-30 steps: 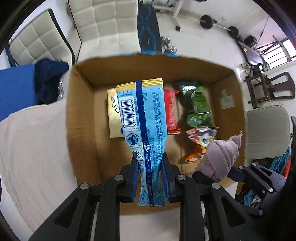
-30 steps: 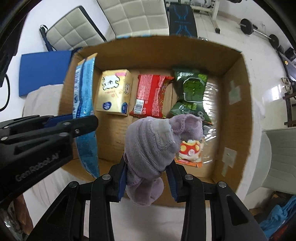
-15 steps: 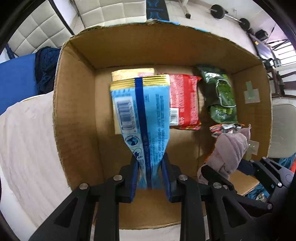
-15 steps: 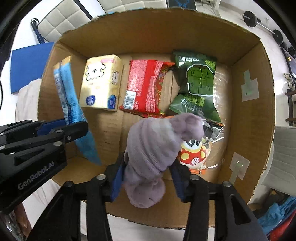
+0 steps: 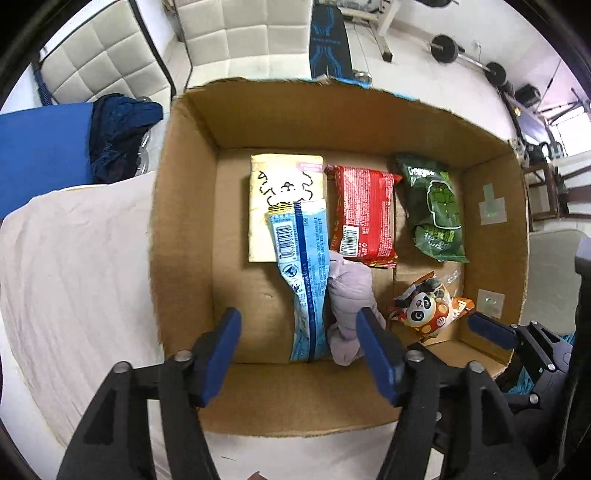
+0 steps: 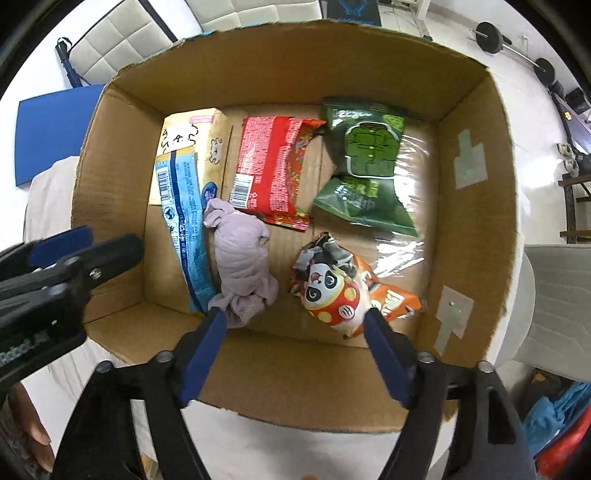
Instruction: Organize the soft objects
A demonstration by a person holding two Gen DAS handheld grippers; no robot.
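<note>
A cardboard box (image 5: 184,229) (image 6: 476,206) holds soft packs. The light blue snack pack (image 5: 304,280) (image 6: 184,221) lies inside, leaning on the yellow pack (image 5: 273,206) (image 6: 192,147). The lilac rolled sock (image 5: 347,299) (image 6: 242,266) lies beside it on the box floor. My left gripper (image 5: 299,347) is open and empty above the box's near wall. My right gripper (image 6: 295,328) is open and empty, above the sock and the panda pack (image 6: 340,288) (image 5: 424,310).
A red pack (image 5: 364,218) (image 6: 273,173) and a green pack (image 5: 436,210) (image 6: 365,166) lie at the back of the box. The box sits on a beige cloth (image 5: 74,266). A blue mat (image 5: 40,144) and white padded chairs (image 5: 236,33) stand behind.
Both grippers opened. The blue pack and the lilac sock dropped out of them and now lie in the box. Both grippers pulled back toward the near wall.
</note>
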